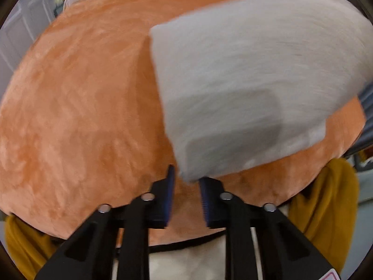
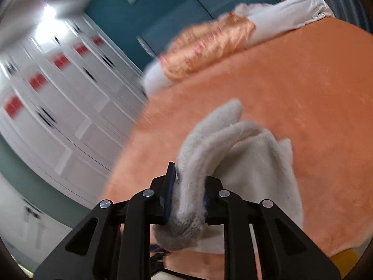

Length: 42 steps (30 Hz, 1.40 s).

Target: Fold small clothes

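Note:
A small white fleecy garment lies on an orange velvet bed cover, blurred by motion. In the left wrist view its near corner hangs just in front of my left gripper; the jaws stand apart with orange cover showing between them, and the corner touches the right fingertip. In the right wrist view my right gripper is shut on a bunched fold of the same white garment, lifted off the orange cover, the rest draping down to the right.
A shiny orange pillow and white bedding lie at the bed's far end. White wardrobe doors and a teal wall stand to the left. Mustard-yellow fabric hangs at the bed's near edge.

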Motion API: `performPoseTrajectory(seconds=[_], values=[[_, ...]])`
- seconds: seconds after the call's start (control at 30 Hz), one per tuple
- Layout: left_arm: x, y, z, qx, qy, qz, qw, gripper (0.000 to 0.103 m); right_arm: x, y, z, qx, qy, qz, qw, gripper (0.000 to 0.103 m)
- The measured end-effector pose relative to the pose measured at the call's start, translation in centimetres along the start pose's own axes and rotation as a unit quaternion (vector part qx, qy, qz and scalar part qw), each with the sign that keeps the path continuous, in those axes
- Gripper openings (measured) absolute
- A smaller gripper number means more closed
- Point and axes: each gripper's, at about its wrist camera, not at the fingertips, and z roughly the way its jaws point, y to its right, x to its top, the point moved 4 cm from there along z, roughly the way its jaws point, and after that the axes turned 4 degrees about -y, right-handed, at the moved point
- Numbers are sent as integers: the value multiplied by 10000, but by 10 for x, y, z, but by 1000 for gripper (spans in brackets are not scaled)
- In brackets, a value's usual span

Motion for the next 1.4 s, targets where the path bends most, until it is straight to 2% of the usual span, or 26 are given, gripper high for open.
performPoseTrajectory(seconds=[0.03,0.07,0.13,0.17,0.27,0.43,0.47,0.6,0.63,0.7,0.83,0.87,0.9,0.93,0.97,1.03,1.1,1.17,1.23,1.27,1.4], values=[[-1,-1,2,8,-9,-29,10000,9,-6,13,2,-169,-50,48,9998,19],[-1,-1,4,53,-50,-64,10000,9,-15,33,11,-556,-253,73,9981,19],[-2,-4,13,70,-174,-188,9996,8,-52,99,47,-1630,-1127,340,9796,17],[-3,-5,17,53,-234,-231,9994,8,-68,123,57,-1851,-1375,526,9716,17],[-5,-8,18,65,-265,-287,9992,8,-72,129,46,-1455,-1164,839,9789,19],[-5,1,-12,27,-74,-221,9997,8,-57,110,28,-1973,-1005,404,9743,22],[-5,4,-22,-38,26,-196,9998,8,-52,107,23,-1977,-918,371,9752,23],[4,16,-71,-310,709,-129,9969,13,-27,93,13,-1757,-675,242,9818,39],[10,19,-78,-345,852,-136,9957,19,-20,91,20,-1673,-693,234,9832,39],[22,26,-82,-418,986,-164,9941,29,-13,88,41,-1554,-871,157,9839,53],[53,34,-64,-374,959,-262,9943,30,-13,99,86,-1776,-1317,101,9752,54],[57,35,-59,-299,924,-253,9950,30,-13,103,95,-1873,-1400,97,9722,34],[60,36,-55,-266,907,-233,9952,30,-13,102,101,-1935,-1486,24,9698,8],[63,39,-49,-168,863,-209,9959,30,-9,96,98,-1898,-1439,-33,9712,9],[64,40,-46,-102,820,-191,9964,30,-2,87,89,-1758,-1207,-89,9770,8],[62,42,-35,33,706,-126,9974,30,17,60,53,-1334,-516,-280,9893,8],[58,39,-21,99,506,-109,9986,30,24,57,33,-1242,-175,-288,9917,8],[54,37,-10,127,420,-105,9990,30,17,81,45,-1505,-449,-171,9874,8],[52,42,-4,258,404,31,9988,30,-11,127,83,-2046,-1283,-39,9704,8],[52,44,-1,317,406,86,9986,30,-24,143,95,-2171,-1589,-14,9631,8],[52,47,2,560,393,142,9976,30,-17,128,65,-1907,-1188,225,9742,12]])
